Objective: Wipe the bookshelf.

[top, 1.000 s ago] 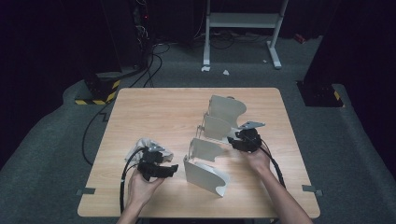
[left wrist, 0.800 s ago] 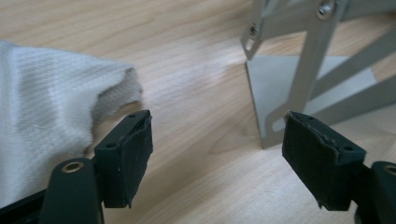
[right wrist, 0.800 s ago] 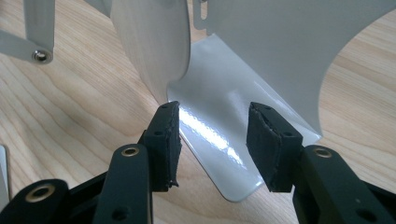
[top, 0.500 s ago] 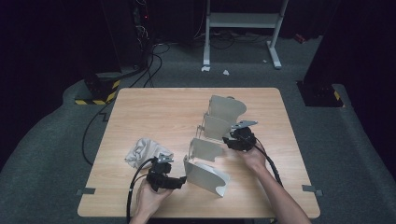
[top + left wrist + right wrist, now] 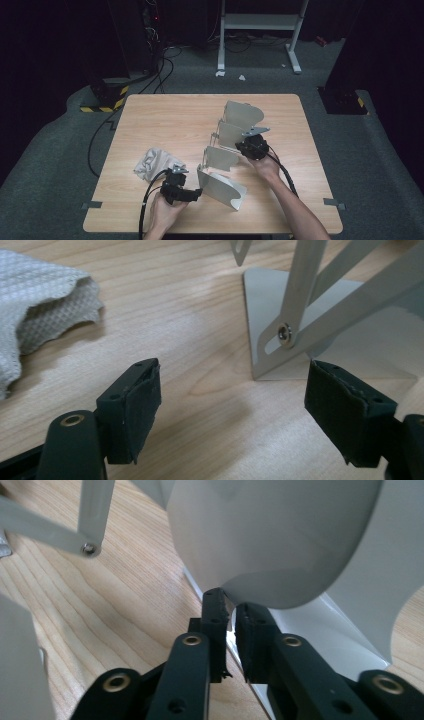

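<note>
Metal rack (image 5: pixel 227 150) stood mid-table, w/ grey cloth (image 5: pixel 152 162) lying to its left. Right gripper (image 5: pixel 231 625) was pinched shut on a rack panel edge; left gripper (image 5: pixel 232 405) had jaws wide apart, nr rack's base corner.

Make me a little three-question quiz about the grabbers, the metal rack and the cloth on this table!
1. True or false: the left gripper holds the crumpled white cloth.
2. What is the right gripper pinching? A) a rounded plate of the folding grey metal rack B) the cloth C) a cable
3. Fill in: the cloth lies on the light wooden ____.

Key: 1 false, its jaws are wide open beside the rack's near plate. 2 A. 3 table.
</note>
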A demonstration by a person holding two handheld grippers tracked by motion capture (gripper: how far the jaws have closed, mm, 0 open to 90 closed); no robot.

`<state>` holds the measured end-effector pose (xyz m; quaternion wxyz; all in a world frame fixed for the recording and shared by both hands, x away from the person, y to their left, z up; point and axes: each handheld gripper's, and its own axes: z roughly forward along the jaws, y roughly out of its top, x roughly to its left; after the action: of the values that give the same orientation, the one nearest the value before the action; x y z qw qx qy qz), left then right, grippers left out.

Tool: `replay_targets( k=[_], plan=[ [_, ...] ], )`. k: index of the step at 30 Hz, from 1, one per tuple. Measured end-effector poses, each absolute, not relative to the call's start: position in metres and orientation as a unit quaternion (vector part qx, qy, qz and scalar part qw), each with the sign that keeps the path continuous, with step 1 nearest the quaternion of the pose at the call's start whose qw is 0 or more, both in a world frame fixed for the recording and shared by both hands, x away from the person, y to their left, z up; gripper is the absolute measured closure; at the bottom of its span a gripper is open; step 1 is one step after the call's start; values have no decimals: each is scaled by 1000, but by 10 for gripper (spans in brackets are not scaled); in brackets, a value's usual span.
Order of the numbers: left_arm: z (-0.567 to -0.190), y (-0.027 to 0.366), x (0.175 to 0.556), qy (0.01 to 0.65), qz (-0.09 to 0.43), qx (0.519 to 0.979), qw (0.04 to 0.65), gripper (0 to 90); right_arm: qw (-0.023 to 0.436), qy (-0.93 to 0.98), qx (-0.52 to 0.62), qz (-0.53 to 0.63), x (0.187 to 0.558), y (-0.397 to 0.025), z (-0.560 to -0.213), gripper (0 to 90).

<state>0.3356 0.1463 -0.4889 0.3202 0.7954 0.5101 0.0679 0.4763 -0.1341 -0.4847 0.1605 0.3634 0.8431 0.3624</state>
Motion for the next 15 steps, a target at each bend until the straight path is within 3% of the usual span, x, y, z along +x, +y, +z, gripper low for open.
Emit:
replay_targets(
  k=[15],
  plan=[
    [-489, 149, 369, 552, 70, 768, 317, 265, 165, 834, 385, 360, 476, -129, -486, 884]
  ],
)
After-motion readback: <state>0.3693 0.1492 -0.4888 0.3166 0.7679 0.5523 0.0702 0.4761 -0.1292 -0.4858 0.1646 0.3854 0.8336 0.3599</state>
